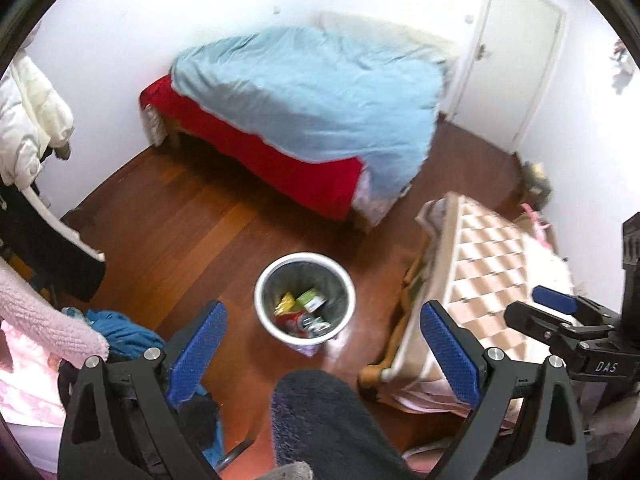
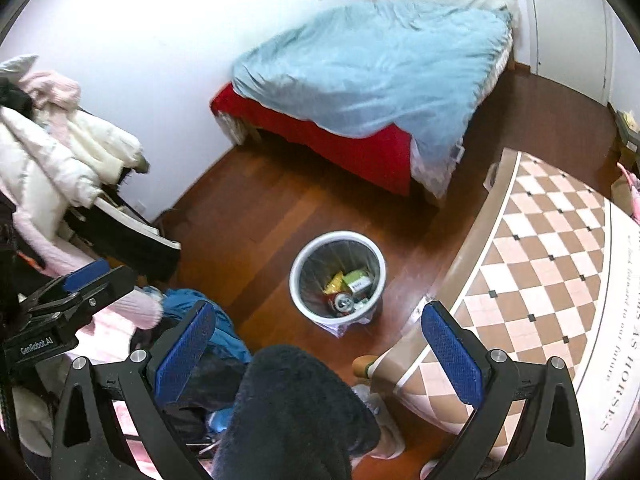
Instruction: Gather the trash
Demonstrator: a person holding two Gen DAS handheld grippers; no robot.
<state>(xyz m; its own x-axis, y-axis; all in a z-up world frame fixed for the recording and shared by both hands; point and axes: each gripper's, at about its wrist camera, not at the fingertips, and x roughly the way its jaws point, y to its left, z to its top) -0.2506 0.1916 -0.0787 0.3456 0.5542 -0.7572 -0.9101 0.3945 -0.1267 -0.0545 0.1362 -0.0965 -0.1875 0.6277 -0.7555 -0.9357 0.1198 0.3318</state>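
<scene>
2 open claws above a bedroom trash bin

Both the left claw (image 1: 322,346) and right claw (image 2: 318,346) gape wide, empty, their blue textured pads apart. Below, a round white trash bin (image 2: 302,280) stands on the glossy wood floor (image 2: 248,216), holding a can (image 2: 344,301) and crumpled wrappers (image 2: 334,282). A dark fuzzy sleeve (image 2: 296,408) hides the near floor.

The right tool (image 1: 560,312), seen from the left wrist view, bears "DAS" in white letters on its black body. The left tool (image 2: 84,284), seen from the right wrist view, carries "GenRobot.AI". Along the white border of the checkered worktop cover (image 2: 616,320) runs large lettering ending "AS HORSES"; the smaller line beside it is too fine to read fully.
</scene>
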